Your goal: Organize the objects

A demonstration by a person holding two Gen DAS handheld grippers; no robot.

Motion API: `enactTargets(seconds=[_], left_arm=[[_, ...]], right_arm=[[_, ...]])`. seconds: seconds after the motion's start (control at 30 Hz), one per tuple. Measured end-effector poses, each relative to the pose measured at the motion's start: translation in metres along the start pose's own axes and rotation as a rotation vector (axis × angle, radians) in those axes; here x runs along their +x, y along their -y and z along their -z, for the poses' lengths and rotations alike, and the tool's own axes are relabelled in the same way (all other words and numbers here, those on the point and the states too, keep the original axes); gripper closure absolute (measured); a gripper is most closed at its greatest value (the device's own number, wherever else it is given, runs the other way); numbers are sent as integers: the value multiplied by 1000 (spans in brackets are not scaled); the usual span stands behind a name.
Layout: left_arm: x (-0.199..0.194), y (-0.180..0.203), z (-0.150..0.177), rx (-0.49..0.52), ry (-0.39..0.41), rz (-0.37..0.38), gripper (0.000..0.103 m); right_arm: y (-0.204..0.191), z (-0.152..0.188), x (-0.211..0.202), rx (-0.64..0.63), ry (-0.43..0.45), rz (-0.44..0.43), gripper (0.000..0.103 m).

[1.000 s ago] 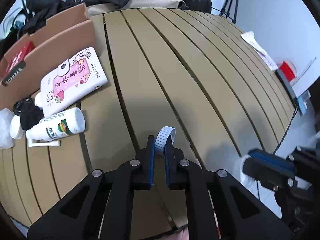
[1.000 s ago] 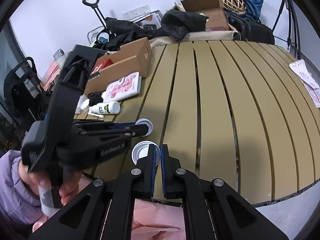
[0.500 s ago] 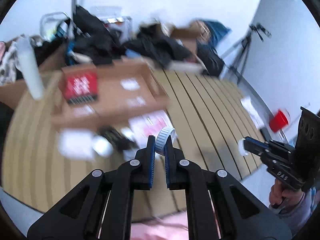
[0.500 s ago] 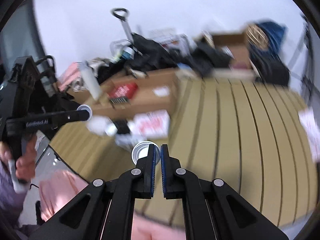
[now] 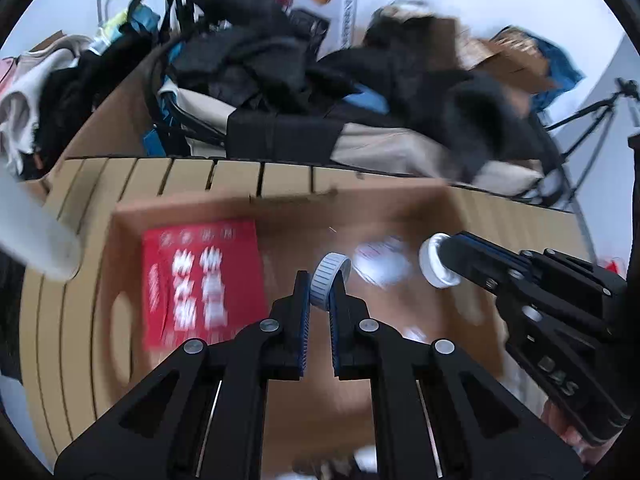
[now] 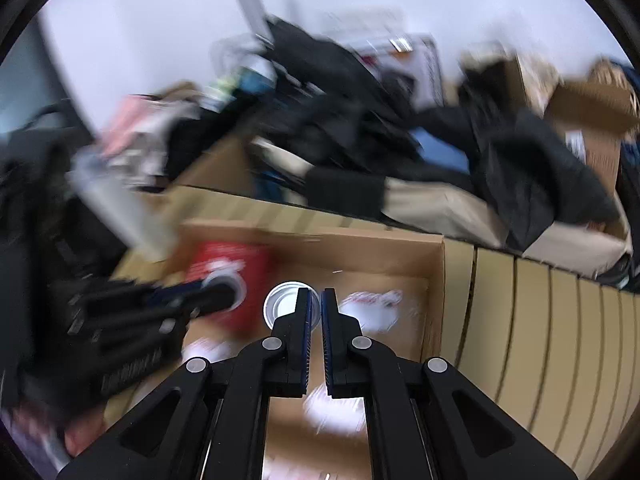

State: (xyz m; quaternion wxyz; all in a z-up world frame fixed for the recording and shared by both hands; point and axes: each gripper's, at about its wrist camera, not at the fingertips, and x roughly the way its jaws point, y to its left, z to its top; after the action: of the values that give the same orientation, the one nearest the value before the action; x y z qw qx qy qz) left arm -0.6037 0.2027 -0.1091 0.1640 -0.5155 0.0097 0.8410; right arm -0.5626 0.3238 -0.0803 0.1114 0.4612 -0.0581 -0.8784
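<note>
Caps are what you carry, one in each tool. Your left gripper [image 5: 320, 294] has its fingers pinched on a ribbed pale-blue cap [image 5: 329, 282], held on edge above the open cardboard box [image 5: 280, 200]. Your right gripper [image 6: 314, 308] has its fingers pressed nearly together on the rim of a white cap [image 6: 282, 306] whose hollow side faces the camera; in the left wrist view that same white cap [image 5: 434, 260] shows at the tip of your right tool, off to the side and also above the box.

Both caps hang over the box's interior, so by my reading you are near the end of a carry and the drop is what remains. Neither cap has been let go yet. Already inside the box lie a red packet [image 5: 202, 280] with white characters, and a pale round thing [image 5: 382, 260] too smeared by motion to name.

Writing is scarce and mostly blurred. The red packet's white characters cannot be read here. The side of your left tool, seen from the right wrist, carries pale lettering that is too blurred to make out, and your right tool shows a few letters in the left wrist view, perhaps "DAS", not surely.

Beyond the box runs the slatted tan table [image 6: 560, 320], and behind that a heap of dark clothing and bags [image 5: 300, 80] against a white wall.
</note>
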Motion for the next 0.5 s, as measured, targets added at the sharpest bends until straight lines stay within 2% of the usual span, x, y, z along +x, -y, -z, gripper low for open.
enactTargets(seconds=[0.03, 0.1, 0.17, 0.2, 0.27, 0.3, 0.33, 0.37, 0.43, 0.5], left_arm=[[16, -3, -5, 2, -13, -20, 96], [42, -13, -12, -5, -46, -41, 84], [48, -18, -12, -12, -40, -23, 64], [46, -20, -11, -11, -22, -8, 58], [38, -22, -7, 5, 13, -17, 40], [32, -23, -7, 15, 30, -18, 38], [26, -24, -7, 21, 40, -13, 36], [15, -27, -6, 19, 45, -16, 34], [-3, -32, -6, 10, 36, -57, 27], [-26, -38, -1, 8, 6, -158, 24]], right_arm=[[8, -5, 24, 44, -29, 14, 97], [21, -10, 60, 103, -80, -1, 97], [30, -13, 93, 124, -150, 28, 96], [32, -12, 102, 126, -165, 22, 94], [37, -11, 108, 146, -179, -23, 87], [40, -12, 106, 161, -165, -40, 79], [42, -13, 100, 165, -147, -37, 63], [42, -14, 93, 160, -139, -27, 58], [39, -16, 76, 152, -130, -39, 36], [32, -18, 49, 124, -109, -21, 30]])
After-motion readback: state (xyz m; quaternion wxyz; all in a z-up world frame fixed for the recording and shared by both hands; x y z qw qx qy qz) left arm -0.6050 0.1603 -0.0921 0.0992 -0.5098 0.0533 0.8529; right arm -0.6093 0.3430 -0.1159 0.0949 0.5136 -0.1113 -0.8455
